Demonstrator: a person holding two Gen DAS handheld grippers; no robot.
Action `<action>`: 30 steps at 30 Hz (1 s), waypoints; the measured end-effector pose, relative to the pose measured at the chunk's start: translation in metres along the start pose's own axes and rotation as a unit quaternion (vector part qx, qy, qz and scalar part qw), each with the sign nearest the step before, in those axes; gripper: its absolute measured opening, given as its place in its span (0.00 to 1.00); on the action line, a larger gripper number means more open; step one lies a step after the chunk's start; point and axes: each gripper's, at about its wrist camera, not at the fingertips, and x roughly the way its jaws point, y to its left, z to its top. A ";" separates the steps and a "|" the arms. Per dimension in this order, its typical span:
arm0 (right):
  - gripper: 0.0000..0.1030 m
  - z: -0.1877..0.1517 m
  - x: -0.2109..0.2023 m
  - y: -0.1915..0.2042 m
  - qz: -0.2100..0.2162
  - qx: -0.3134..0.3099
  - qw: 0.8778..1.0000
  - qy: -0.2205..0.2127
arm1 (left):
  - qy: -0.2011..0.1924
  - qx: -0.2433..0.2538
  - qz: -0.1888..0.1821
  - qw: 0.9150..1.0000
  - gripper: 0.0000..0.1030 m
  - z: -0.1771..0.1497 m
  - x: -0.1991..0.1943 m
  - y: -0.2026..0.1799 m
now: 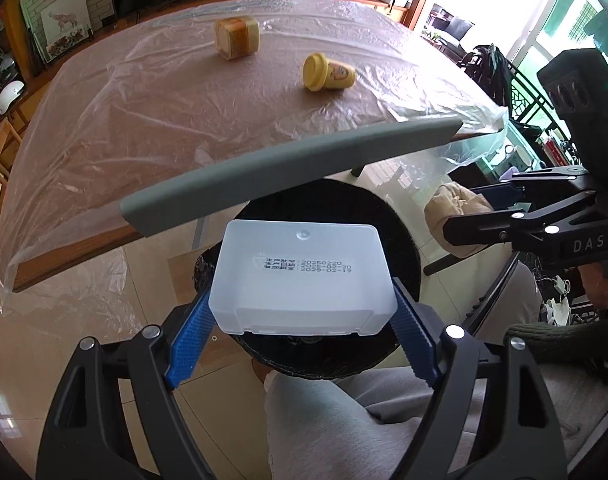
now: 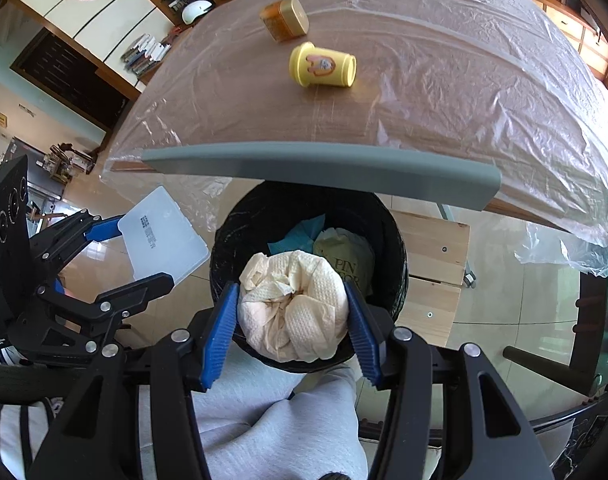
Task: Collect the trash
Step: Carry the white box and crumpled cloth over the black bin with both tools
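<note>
In the right wrist view, the right claw (image 2: 291,316) sits low at centre frame, clenched on a crumpled wad of paper towel (image 2: 291,306), its blue pads (image 2: 223,332) pressing both sides. The wad hangs over the near rim of the black bin (image 2: 396,256), which already holds a teal scrap and a pale bag. To drop it cleanly, I judge the claw should move a little further toward the bin's middle before the pads part, since the wad now hangs above the near edge and could catch the rim or fall on the grey-trousered knee below

In the left wrist view, the left claw (image 1: 301,308) grips a translucent white plastic box (image 1: 301,276) by its two short sides, at lower centre, above the same bin. From the right wrist view the box looks to be just left of the bin's mouth, so it likely needs shifting inward too. Releasing one item at a time would keep the two claws from knocking each other

Further off, past the grey edge strip (image 2: 324,168), the plastic-covered worktop (image 2: 444,80) carries two things left to collect: a yellow cup (image 2: 323,65) on its side at upper centre, and an amber jar (image 2: 284,19) just beyond it, also tipped over
</note>
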 end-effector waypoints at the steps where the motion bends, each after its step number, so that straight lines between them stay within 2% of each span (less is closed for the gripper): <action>1: 0.50 0.000 0.004 -0.001 0.001 0.001 1.000 0.003 | 0.004 0.000 0.003 1.000 0.81 -0.001 0.004 0.001; 18: 0.50 0.004 0.042 -0.009 -0.002 0.003 1.000 0.025 | 0.032 0.005 0.019 0.999 0.81 -0.005 0.038 0.004; 30: 0.51 0.007 0.061 -0.014 -0.025 0.002 0.999 0.031 | 0.046 0.010 0.026 0.999 0.81 -0.003 0.062 0.006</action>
